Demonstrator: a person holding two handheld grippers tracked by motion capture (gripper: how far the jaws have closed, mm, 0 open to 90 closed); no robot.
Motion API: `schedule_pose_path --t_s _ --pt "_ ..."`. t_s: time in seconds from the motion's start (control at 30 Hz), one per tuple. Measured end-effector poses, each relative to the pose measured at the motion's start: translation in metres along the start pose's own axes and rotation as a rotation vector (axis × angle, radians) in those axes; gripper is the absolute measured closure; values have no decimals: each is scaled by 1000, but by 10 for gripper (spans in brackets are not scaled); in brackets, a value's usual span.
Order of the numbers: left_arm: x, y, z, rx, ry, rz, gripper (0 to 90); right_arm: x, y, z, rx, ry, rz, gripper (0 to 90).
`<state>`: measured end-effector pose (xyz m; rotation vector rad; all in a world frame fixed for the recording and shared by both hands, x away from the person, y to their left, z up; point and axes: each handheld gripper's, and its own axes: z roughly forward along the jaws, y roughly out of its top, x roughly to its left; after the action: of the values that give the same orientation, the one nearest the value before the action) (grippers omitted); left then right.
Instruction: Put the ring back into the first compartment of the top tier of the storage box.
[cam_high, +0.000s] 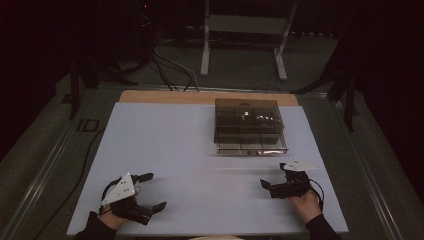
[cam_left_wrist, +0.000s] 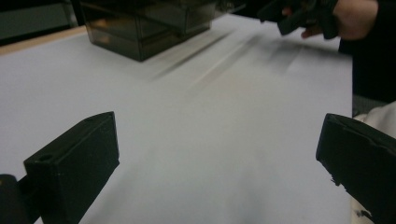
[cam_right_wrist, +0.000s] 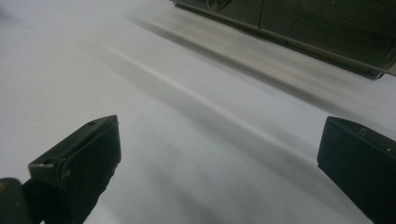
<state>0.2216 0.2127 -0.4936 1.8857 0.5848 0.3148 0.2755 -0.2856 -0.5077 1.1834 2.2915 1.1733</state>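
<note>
Dim room, dark surround beyond the table (cam_high: 165, 150), white tabletop the brightest area, soft streaked shadows before the box (cam_high: 248, 126), near jaws blurred in both gripper views, grainy high view

- Compartment box (cam_high: 248, 127): smoky see-through plastic, glossy, smooth walls.
- Table (cam_high: 165, 150): covered with a white matt sheet, smooth; bare light wood strip along the far edge.
- Left gripper (cam_high: 150, 192) and right gripper (cam_high: 274, 175): black matt plastic jaws, slightly grainy; pale grey flat plate on top.
</note>
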Motion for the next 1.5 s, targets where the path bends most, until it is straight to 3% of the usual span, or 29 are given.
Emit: schedule_pose_path --t_s 0.13,0.27,0.3,0.33,0.37,0.43,0.63,0.73,0.8,1.03,1.27,1.37,1.5 --pt "2 10 -9 -45 39 -27 9 0 0 0 1 1 4 0" --pt "6 19 -18 -72 134 -64 9 0 0 1 2 4 6 0" --pt "7 20 -20 -71 161 -73 9 0 0 1 2 3 7 0" --pt "7 20 -20 -71 161 -73 9 0 0 1 2 3 7 0" --pt "9 23 -23 -65 205 -84 9 0 0 1 1 4 8 0" --pt "11 25 -26 -71 246 -103 9 1 1 1 1 2 6 0" --pt "19 24 -33 -54 323 -167 9 0 0 1 3 3 10 0" --pt "23 22 -33 -43 342 -183 9 0 0 2 4 3 9 0" --pt "23 19 -32 -21 393 -168 9 0 0 0 2 1 10 0" --pt "30 13 -29 29 445 -208 9 -1 0 -1 -3 1 8 0" --pt "33 8 -28 66 437 -226 9 -1 0 0 -1 6 5 0" --pt "34 7 -27 96 459 -244 9 0 0 0 1 8 6 0" --pt "36 5 -25 174 493 -266 9 0 0 0 1 9 4 0"
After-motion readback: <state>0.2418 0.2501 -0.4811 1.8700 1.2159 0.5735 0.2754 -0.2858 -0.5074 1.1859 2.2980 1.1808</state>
